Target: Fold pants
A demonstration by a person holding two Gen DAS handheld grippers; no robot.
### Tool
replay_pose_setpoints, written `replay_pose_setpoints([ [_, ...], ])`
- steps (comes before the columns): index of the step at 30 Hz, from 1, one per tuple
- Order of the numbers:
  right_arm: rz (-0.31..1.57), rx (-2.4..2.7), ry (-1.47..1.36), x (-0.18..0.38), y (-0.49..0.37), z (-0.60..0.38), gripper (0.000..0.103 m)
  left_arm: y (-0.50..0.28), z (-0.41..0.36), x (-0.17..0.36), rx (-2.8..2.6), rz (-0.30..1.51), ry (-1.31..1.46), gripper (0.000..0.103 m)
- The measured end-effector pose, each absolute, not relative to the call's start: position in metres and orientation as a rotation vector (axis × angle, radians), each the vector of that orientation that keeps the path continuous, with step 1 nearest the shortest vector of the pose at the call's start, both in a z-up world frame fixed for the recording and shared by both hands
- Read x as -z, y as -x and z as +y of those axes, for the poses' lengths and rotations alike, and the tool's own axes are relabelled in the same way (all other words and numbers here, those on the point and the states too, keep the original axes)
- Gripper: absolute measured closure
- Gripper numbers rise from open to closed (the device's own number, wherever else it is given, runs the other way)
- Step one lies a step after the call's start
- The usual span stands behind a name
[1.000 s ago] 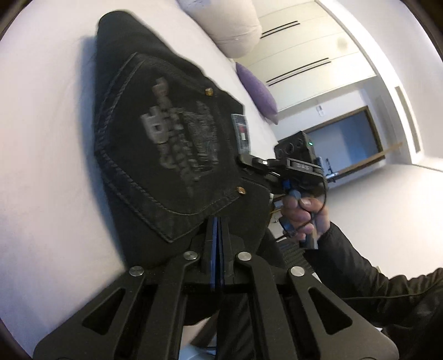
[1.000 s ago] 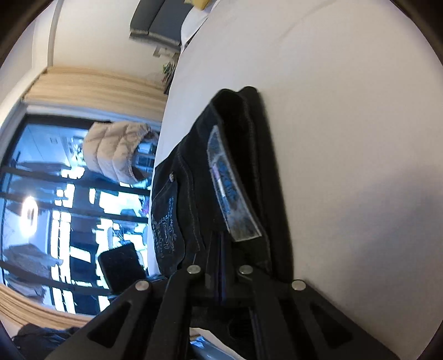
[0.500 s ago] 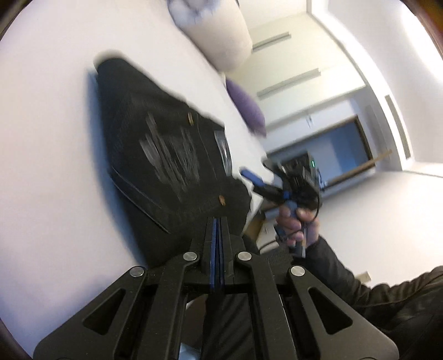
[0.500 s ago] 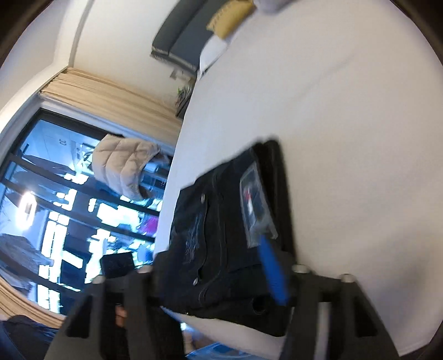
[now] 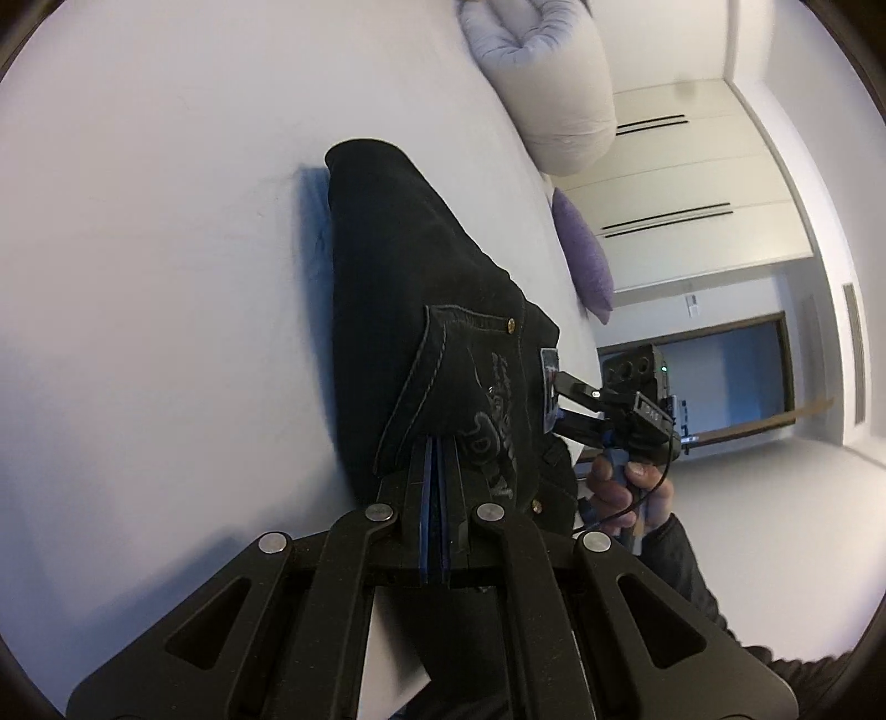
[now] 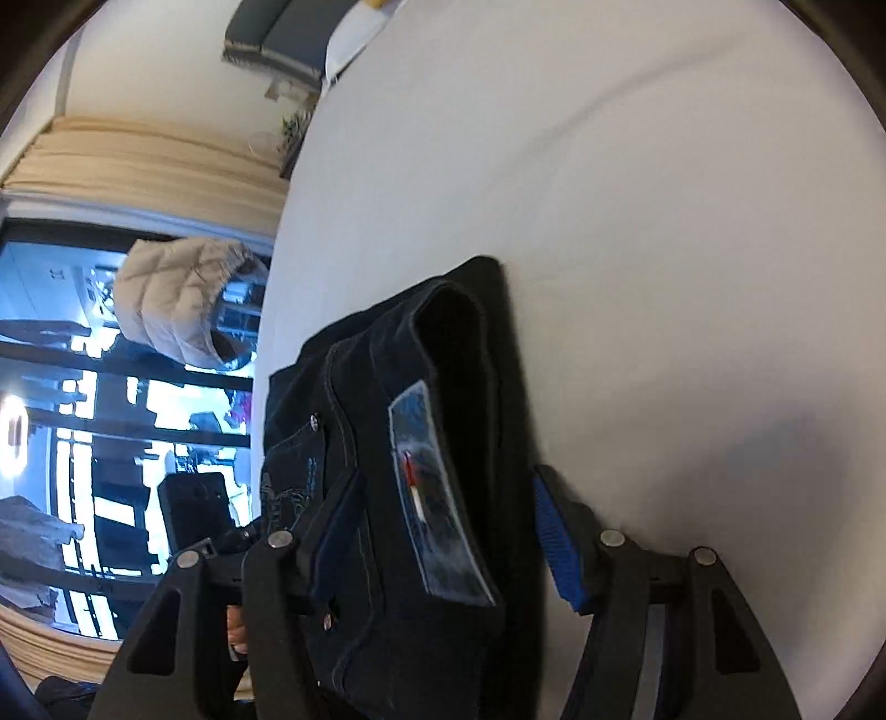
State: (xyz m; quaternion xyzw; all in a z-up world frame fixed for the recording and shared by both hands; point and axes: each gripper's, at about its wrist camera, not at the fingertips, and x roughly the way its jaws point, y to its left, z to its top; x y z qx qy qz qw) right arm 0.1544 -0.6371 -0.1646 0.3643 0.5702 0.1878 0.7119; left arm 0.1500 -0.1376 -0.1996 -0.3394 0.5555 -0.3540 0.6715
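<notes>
On the smooth white bed (image 5: 166,277), folded black denim pants (image 5: 410,310).

White bed (image 5: 166,277) fills most of both views; rolled pale duvet (image 5: 548,83) at its far edge, purple cushion (image 5: 587,255) just beside the same edge; white wardrobe (image 5: 692,183) panels with dark slot handles behind; dark-framed doorway (image 5: 720,365) lower down; pale floor (image 5: 803,526). Right wrist view: big dark-framed window (image 6: 111,443), bright daylight through it; beige curtain (image 6: 144,155) along its top; puffy beige jacket (image 6: 177,299) hanging before the glass; grey sofa (image 6: 277,39) past the bed's far corner.
</notes>
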Motion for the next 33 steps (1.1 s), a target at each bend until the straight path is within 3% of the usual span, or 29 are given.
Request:
replay_pose_setpoints([
  [7, 1.266, -0.414, -0.821, 0.168, -0.157, -0.633, 0.042, -0.145, -0.115, 0.198, 0.796, 1.269, 0.829, 0.101],
  [10, 1.263, -0.413, -0.836, 0.169, -0.156, -0.636, 0.043, -0.138, -0.104, 0.2, 0.781, 1.267, 0.846, 0.072],
  [11, 1.263, -0.413, -0.839, 0.169, -0.156, -0.635, 0.043, -0.137, -0.102, 0.198, 0.787, 1.258, 0.86, 0.048],
  [15, 1.265, -0.422, -0.845, 0.167, -0.155, -0.633, 0.043, -0.139, -0.101, 0.189, 0.837, 1.193, 0.903, 0.023],
  [20, 1.271, -0.414, -0.824, 0.166, -0.157, -0.63, 0.043, -0.153, -0.137, 0.195, 0.824, 1.251, 0.791, 0.026],
  [22, 1.271, -0.411, -0.812, 0.164, -0.156, -0.628, 0.044, -0.161, -0.149, 0.198, 0.798, 1.287, 0.768, 0.04],
  [24, 1.278, -0.397, -0.803, 0.164, -0.156, -0.627, 0.053, -0.17, -0.162, 0.205, 0.777, 1.333, 0.752, 0.069],
  [25, 1.282, -0.387, -0.8, 0.165, -0.155, -0.627, 0.061, -0.174, -0.165, 0.21, 0.764, 1.356, 0.758, 0.071],
  [28, 1.283, -0.373, -0.793, 0.165, -0.153, -0.627, 0.072, -0.176, -0.171, 0.208, 0.772, 1.347, 0.747, 0.079],
  [33, 1.266, -0.342, -0.71, 0.146, -0.152, -0.616, 0.079, -0.176, -0.164, 0.2, 0.791, 1.309, 0.79, 0.086],
])
